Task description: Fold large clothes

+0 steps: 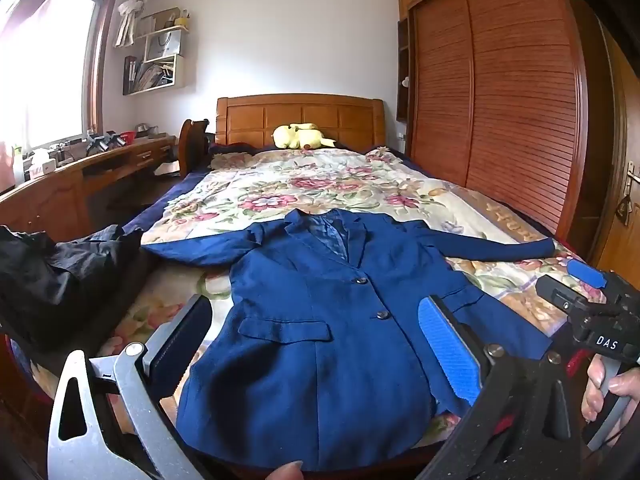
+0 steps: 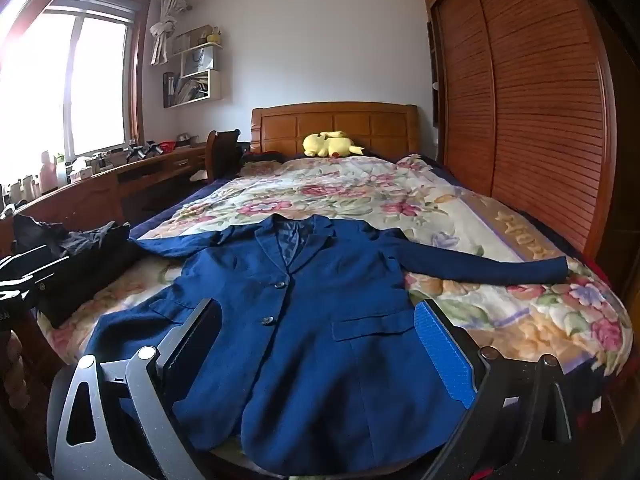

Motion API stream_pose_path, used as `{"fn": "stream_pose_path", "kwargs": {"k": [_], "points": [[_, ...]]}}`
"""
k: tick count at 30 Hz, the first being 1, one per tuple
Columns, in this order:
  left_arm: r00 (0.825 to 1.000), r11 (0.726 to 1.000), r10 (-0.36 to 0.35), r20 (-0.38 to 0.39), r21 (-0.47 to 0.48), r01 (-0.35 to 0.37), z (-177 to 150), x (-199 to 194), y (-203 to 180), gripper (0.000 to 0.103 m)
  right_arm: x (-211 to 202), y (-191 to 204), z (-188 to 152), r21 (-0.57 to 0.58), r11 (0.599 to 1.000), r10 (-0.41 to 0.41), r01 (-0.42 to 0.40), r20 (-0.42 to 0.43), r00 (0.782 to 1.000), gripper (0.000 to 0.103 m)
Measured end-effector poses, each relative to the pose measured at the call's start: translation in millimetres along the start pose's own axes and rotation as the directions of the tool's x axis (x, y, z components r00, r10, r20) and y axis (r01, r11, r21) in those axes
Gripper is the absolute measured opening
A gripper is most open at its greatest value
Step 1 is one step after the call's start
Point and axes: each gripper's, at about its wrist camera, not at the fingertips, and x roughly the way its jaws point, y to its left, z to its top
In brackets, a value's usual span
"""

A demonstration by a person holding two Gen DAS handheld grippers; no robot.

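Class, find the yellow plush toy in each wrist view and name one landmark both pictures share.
Left wrist: the plush toy lies upper centre, at the head of the bed against the headboard.
Right wrist: the plush toy lies upper centre, again against the headboard.
Shared landmark: the blue jacket spread on the bed.

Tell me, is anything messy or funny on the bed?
Mostly tidy. The blue jacket lies flat and buttoned, sleeves spread. The odd bit is the black clothes, crumpled in a heap at the bed's left edge beside one sleeve.
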Motion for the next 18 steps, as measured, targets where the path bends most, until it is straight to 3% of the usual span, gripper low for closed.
{"fn": "stream_pose_path", "kwargs": {"k": [18], "points": [[1.0, 1.0, 0.019, 0.023, 0.0, -0.019, 1, -4, 3, 0.103, 0, 1, 0, -0.007, 1.0, -0.005, 0.005, 0.009, 1.0, 0.097]]}}
